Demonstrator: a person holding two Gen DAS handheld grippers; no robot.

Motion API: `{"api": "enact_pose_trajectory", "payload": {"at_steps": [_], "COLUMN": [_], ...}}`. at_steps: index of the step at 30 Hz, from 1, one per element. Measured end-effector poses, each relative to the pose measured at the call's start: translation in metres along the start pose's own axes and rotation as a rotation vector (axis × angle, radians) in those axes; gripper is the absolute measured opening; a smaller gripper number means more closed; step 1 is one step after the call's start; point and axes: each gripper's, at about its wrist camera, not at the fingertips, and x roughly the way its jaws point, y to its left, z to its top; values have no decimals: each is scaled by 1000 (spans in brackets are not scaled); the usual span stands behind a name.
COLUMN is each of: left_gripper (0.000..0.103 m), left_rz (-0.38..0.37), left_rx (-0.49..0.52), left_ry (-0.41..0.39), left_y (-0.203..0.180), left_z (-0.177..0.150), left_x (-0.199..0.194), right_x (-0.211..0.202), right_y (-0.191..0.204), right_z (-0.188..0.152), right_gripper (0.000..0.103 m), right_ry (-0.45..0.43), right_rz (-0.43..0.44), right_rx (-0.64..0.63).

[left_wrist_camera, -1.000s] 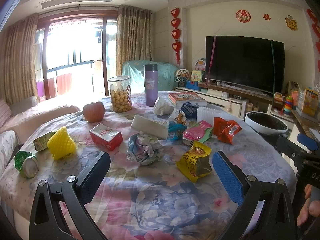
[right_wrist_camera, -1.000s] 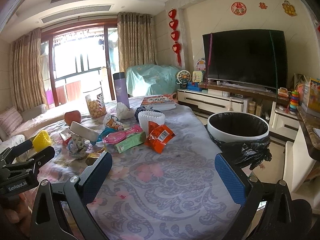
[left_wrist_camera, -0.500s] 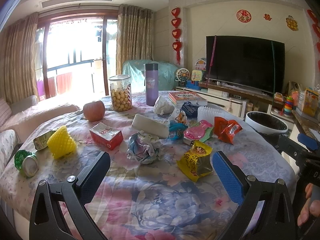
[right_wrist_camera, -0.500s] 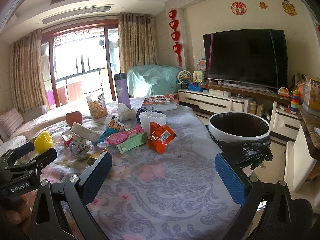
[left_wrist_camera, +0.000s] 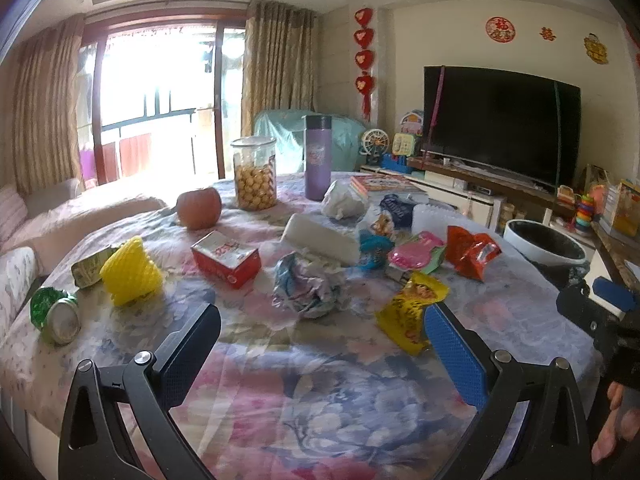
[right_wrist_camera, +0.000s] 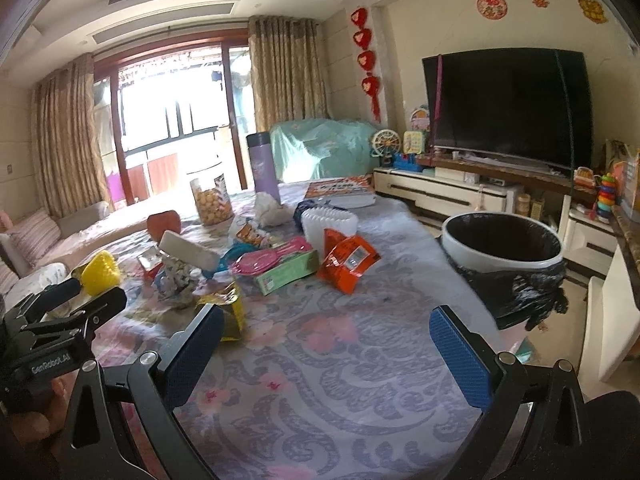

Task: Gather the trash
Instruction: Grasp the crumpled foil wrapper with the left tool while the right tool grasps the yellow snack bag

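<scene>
Trash lies scattered over a floral-clothed table [left_wrist_camera: 320,392]: a crumpled paper ball [left_wrist_camera: 308,286], a yellow snack packet [left_wrist_camera: 412,314], an orange packet [left_wrist_camera: 470,250] [right_wrist_camera: 348,260], a red carton [left_wrist_camera: 226,258], a pink and green wrapper [right_wrist_camera: 276,266], a yellow foam net [left_wrist_camera: 130,274] and a green can [left_wrist_camera: 56,314]. A white bin with a black liner [right_wrist_camera: 504,244] [left_wrist_camera: 544,244] stands off the table's right side. My left gripper [left_wrist_camera: 320,344] hovers open just short of the paper ball. My right gripper [right_wrist_camera: 324,344] is open over bare cloth near the bin.
Kept items stand at the far side: a jar of snack balls [left_wrist_camera: 255,180], a purple flask [left_wrist_camera: 318,156], an apple [left_wrist_camera: 199,208], books [left_wrist_camera: 384,184]. A TV [right_wrist_camera: 508,104] on its cabinet fills the right wall. A sofa [left_wrist_camera: 60,216] lies left.
Both grippers have drifted slightly forward over the table; the view barely shifts. Neither has closed or touched anything.
</scene>
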Motion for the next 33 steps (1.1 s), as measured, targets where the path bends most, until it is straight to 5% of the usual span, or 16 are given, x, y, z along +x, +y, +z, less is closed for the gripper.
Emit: {"api": "enact_pose_trajectory", "payload": {"at_steps": [12, 17, 22, 25, 30, 32, 33], "left_gripper": [102, 102, 102, 100, 79, 56, 51], "left_rz": [27, 7, -16, -17, -65, -87, -106], "left_rx": [-29, -45, -66, -51, -49, -46, -45], "left_ry": [86, 141, 192, 213, 275, 293, 305], "left_y": [29, 37, 42, 39, 37, 38, 38], "left_z": [9, 19, 28, 34, 39, 40, 40], "left_x": [39, 68, 99, 115, 143, 152, 155], "right_x": [44, 67, 87, 99, 109, 113, 113], "right_y": [21, 25, 30, 31, 31, 30, 29], "right_z": [-6, -8, -11, -12, -10, -11, -11], "right_gripper": [98, 76, 64, 45, 26, 8, 6], "right_ry": [156, 238, 305, 343, 361, 373, 376], "right_rz": [127, 165, 208, 225, 246, 262, 267], "right_rx": [29, 55, 67, 76, 87, 94, 98]}}
